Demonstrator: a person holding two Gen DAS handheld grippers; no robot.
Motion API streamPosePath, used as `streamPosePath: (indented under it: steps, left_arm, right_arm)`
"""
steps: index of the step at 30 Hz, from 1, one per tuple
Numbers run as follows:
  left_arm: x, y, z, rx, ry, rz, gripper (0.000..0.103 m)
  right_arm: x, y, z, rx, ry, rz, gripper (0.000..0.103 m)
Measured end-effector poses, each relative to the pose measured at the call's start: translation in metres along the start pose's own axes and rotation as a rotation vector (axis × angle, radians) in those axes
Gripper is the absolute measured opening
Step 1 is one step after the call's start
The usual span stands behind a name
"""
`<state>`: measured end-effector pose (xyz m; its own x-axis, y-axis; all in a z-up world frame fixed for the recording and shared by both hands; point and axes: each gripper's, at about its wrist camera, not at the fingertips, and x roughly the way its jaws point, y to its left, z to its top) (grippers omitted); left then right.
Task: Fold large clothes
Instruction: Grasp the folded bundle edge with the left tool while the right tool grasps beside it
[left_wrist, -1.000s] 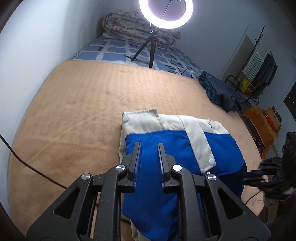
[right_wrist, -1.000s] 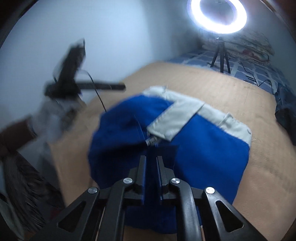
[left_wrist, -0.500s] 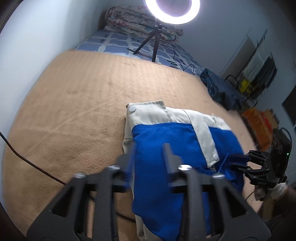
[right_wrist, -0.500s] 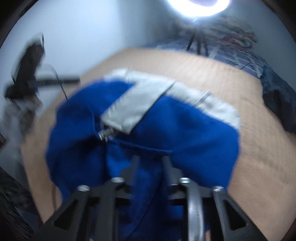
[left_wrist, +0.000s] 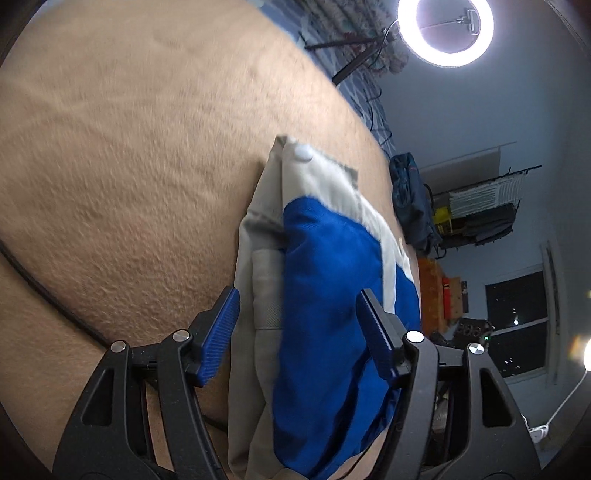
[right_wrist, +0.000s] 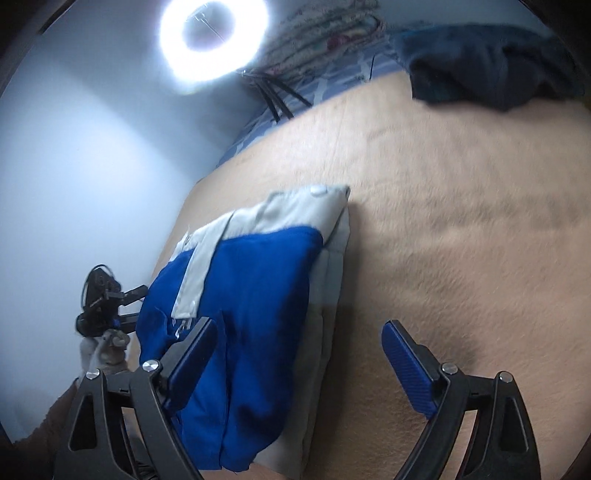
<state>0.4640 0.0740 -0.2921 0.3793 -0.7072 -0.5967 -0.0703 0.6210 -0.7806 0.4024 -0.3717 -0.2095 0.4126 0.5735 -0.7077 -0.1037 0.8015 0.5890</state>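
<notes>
A folded blue and beige garment (left_wrist: 325, 280) with white snap buttons lies on the tan blanket (left_wrist: 129, 166). My left gripper (left_wrist: 299, 328) hangs low over the garment's near end. Its jaws are opening, the fabric runs between them, and the pads do not press on it. In the right wrist view, my right gripper (right_wrist: 299, 347) straddles the other long edge of the garment (right_wrist: 258, 295). Its jaws are opening wide, one finger over the blue cloth and the other over bare blanket (right_wrist: 461, 221). The left gripper (right_wrist: 129, 306) shows there at the garment's far side, in a person's hand.
A ring light (left_wrist: 448, 33) on a tripod stands on the patterned bedsheet behind the blanket. A dark blue heap of clothes (right_wrist: 491, 70) lies at the blanket's far corner. A black cable (left_wrist: 48, 299) crosses the blanket. A clothes rack (left_wrist: 484, 214) and window (left_wrist: 517, 325) are beyond the bed.
Both grippers went from shut to open, rolled, and sank closer to the garment. The right gripper let go of the blue fold, which now lies flat on the garment.
</notes>
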Motion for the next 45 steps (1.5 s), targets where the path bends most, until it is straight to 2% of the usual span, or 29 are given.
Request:
streamPosePath:
  steps: [5, 10, 12, 15, 18, 23, 25, 27, 29, 30, 31, 36, 38, 39, 41, 45]
  left_arm:
    - [0.012, 0.008, 0.000, -0.014, 0.029, -0.035, 0.067]
    - [0.019, 0.011, 0.003, -0.021, 0.035, -0.050, 0.067]
    - [0.022, 0.010, 0.005, -0.016, 0.041, -0.052, 0.067]
    - [0.029, 0.006, 0.007, -0.001, 0.052, -0.048, 0.067]
    - [0.038, -0.001, 0.011, 0.020, 0.057, -0.038, 0.066]
    - [0.041, -0.007, 0.010, 0.059, 0.052, -0.011, 0.054]
    - [0.039, -0.009, 0.008, 0.075, 0.049, 0.002, 0.052]
    - [0.037, -0.015, 0.006, 0.113, 0.040, 0.035, 0.052]
    - [0.038, -0.017, 0.006, 0.115, 0.033, 0.059, 0.058]
    - [0.038, -0.016, 0.006, 0.106, 0.032, 0.068, 0.064]
    - [0.038, -0.013, 0.006, 0.095, 0.037, 0.062, 0.065]
    - [0.041, -0.002, 0.006, 0.024, 0.071, 0.014, 0.066]
    - [0.043, -0.005, 0.003, 0.034, 0.063, 0.028, 0.060]
    - [0.044, -0.008, 0.001, 0.050, 0.062, 0.043, 0.054]
    - [0.045, -0.017, -0.001, 0.085, 0.054, 0.079, 0.047]
    - [0.041, -0.032, -0.004, 0.138, 0.026, 0.127, 0.037]
  right_arm:
    - [0.024, -0.010, -0.009, 0.035, 0.067, 0.053, 0.094]
    - [0.027, -0.018, -0.008, 0.081, 0.045, 0.148, 0.094]
    - [0.030, -0.023, -0.007, 0.111, 0.044, 0.200, 0.087]
    - [0.042, -0.019, -0.004, 0.092, 0.076, 0.224, 0.069]
    - [0.049, -0.013, -0.005, 0.070, 0.081, 0.224, 0.068]
    - [0.053, -0.014, -0.004, 0.081, 0.093, 0.221, 0.051]
    - [0.053, -0.012, -0.004, 0.073, 0.094, 0.215, 0.049]
    - [0.053, -0.012, -0.003, 0.069, 0.092, 0.206, 0.049]
    - [0.055, -0.008, -0.001, 0.056, 0.092, 0.192, 0.053]
    - [0.055, -0.007, -0.002, 0.058, 0.092, 0.184, 0.053]
    - [0.054, -0.008, -0.002, 0.063, 0.096, 0.183, 0.056]
    - [0.057, -0.003, -0.004, 0.060, 0.127, 0.179, 0.061]
    - [0.059, -0.002, -0.003, 0.061, 0.130, 0.172, 0.060]
    - [0.060, -0.001, -0.003, 0.058, 0.130, 0.167, 0.057]
    - [0.061, 0.003, -0.003, 0.040, 0.133, 0.142, 0.043]
    - [0.055, 0.022, -0.001, -0.030, 0.120, 0.075, 0.031]
